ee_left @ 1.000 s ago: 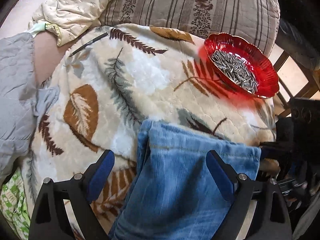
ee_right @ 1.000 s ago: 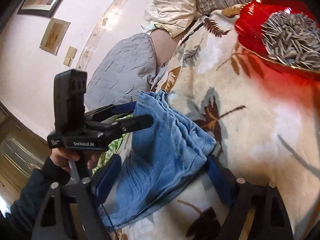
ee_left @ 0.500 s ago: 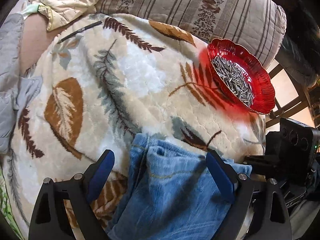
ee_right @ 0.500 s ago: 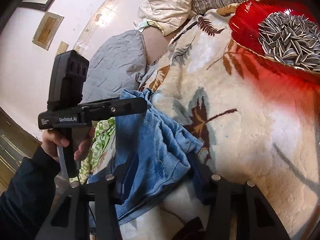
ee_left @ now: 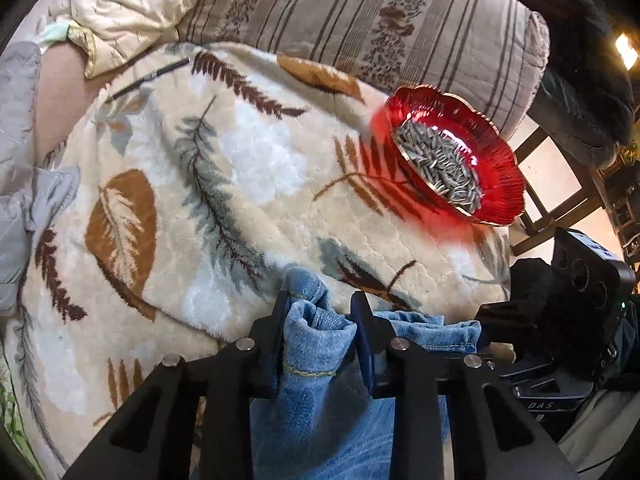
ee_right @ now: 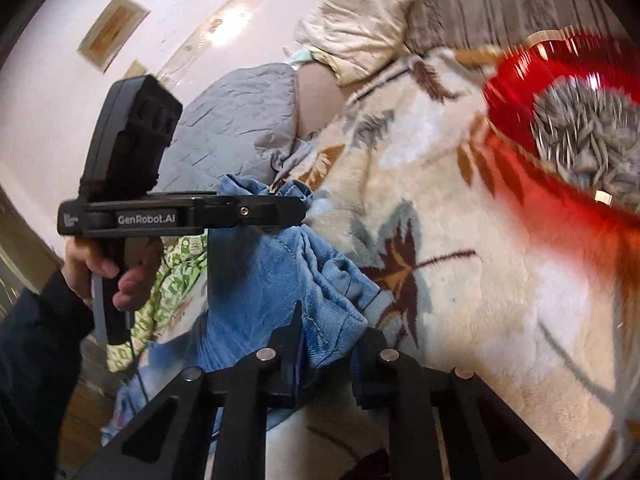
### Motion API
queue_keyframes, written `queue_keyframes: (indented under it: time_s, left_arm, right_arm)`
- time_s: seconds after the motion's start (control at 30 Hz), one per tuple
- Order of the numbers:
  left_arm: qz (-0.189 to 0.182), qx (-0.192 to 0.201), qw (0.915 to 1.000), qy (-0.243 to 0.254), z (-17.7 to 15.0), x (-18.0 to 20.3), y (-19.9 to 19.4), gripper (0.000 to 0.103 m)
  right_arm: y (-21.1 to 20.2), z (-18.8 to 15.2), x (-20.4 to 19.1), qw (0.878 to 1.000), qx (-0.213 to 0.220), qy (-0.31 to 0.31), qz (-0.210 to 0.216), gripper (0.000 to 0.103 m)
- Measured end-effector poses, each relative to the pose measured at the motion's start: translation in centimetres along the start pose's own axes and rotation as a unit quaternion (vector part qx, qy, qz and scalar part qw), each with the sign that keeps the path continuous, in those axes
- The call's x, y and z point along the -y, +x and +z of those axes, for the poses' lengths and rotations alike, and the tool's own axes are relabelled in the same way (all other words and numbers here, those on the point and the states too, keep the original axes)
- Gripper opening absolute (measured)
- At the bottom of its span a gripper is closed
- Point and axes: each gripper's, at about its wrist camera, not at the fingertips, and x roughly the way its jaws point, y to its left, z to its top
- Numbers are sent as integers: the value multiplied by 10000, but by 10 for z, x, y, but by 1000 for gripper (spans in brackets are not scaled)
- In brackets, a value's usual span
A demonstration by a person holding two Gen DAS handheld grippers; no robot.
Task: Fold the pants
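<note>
The blue denim pants lie at the near edge of a cream leaf-patterned blanket. My left gripper is shut on a bunched corner of the pants' edge. My right gripper is shut on another bunched part of the pants. In the right wrist view the left gripper shows from the side, held in a hand, clamped on the far end of the same edge. The right gripper's body shows at the right of the left wrist view.
A red glass bowl full of sunflower seeds stands on the blanket at the right, also in the right wrist view. A striped cushion, a cream quilt and a grey quilt border the blanket. A dark pen lies far left.
Both grippers have closed from open onto the pants' edge, bunching the denim between the fingers. The pants' edge has drawn nearer and gathered.
</note>
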Motion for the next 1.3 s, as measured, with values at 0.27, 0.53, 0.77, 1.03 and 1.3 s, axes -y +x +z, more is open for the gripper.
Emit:
queue_keyframes:
  time_s: [0.27,0.53,0.77,1.03,1.3]
  left_arm:
    - [-226,923,9946,-407,-34,6,-59,30]
    - [-272,1560,9805,-1162,-105,-12,-113,30]
    - [-94,1294,9719,-1962,-186,-52,-103,30]
    - [49,940,9563,-2769,-254,-84,-62,25]
    - [680,1631,9365,-3030,-263,-72,-121,90]
  right_arm:
    - [-26,-25,-76,9692,850,-2045,-1075,16]
    - [-29,-67,-153,9101,1389,-3669,-1332,15]
    - [12,-115,-203,8872,767,-4465,-878,14]
    - [73,-139,-195,8945,-768,-4353,-673,15]
    - [26,-126,-193,8948,-539,-4427,-222,85]
